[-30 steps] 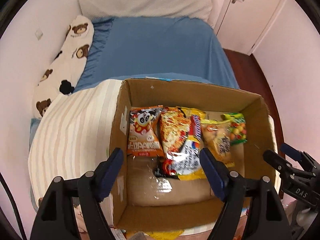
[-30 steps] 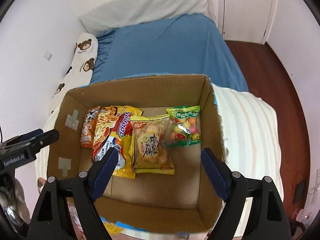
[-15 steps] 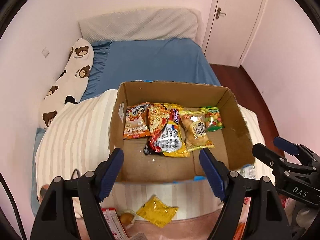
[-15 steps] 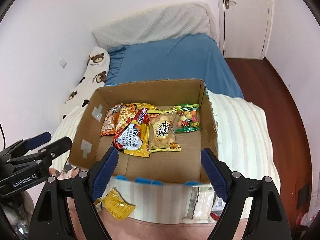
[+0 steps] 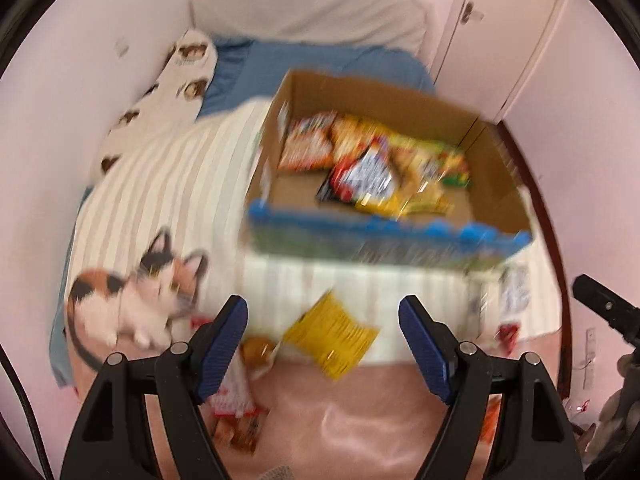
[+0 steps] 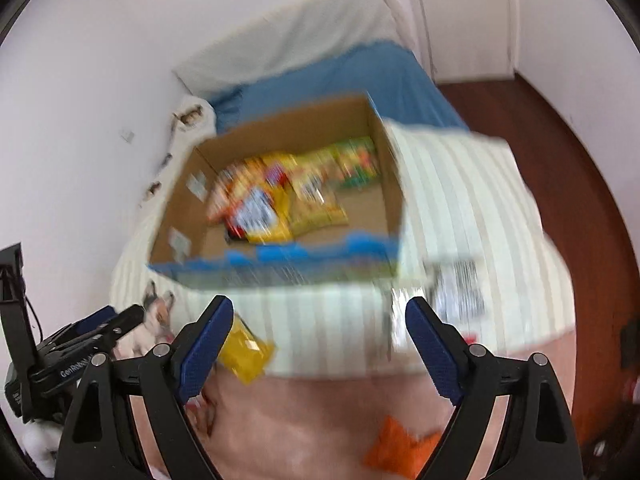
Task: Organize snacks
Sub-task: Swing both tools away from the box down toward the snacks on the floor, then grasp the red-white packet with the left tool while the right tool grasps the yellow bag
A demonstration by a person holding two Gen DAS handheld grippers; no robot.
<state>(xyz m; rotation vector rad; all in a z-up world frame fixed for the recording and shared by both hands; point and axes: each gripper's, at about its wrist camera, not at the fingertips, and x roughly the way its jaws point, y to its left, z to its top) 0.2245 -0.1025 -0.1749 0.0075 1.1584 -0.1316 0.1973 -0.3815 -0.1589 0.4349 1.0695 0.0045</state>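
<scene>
A cardboard box (image 5: 496,196) (image 6: 394,184) sits on a striped blanket and holds several snack packets (image 5: 372,168) (image 6: 280,192) in a row. A yellow packet (image 5: 332,334) (image 6: 244,354) lies on the bed in front of the box. My left gripper (image 5: 322,342) is open and empty, just above the yellow packet. My right gripper (image 6: 318,344) is open and empty, with a white and silver packet (image 6: 456,288) beyond its right finger. An orange packet (image 6: 396,448) lies low between its fingers. Both views are blurred.
A cat plush (image 5: 132,296) lies left of the loose snacks. Red and orange packets (image 5: 236,412) lie by my left gripper's left finger. A bear-print pillow (image 5: 176,80) lies along the wall. The blue bed (image 6: 332,80) runs back to a white door (image 5: 508,32).
Both grippers have pulled back and tilted down from the box. The loose packets on the pink blanket and the cat plush have come into view. Both stay open.
</scene>
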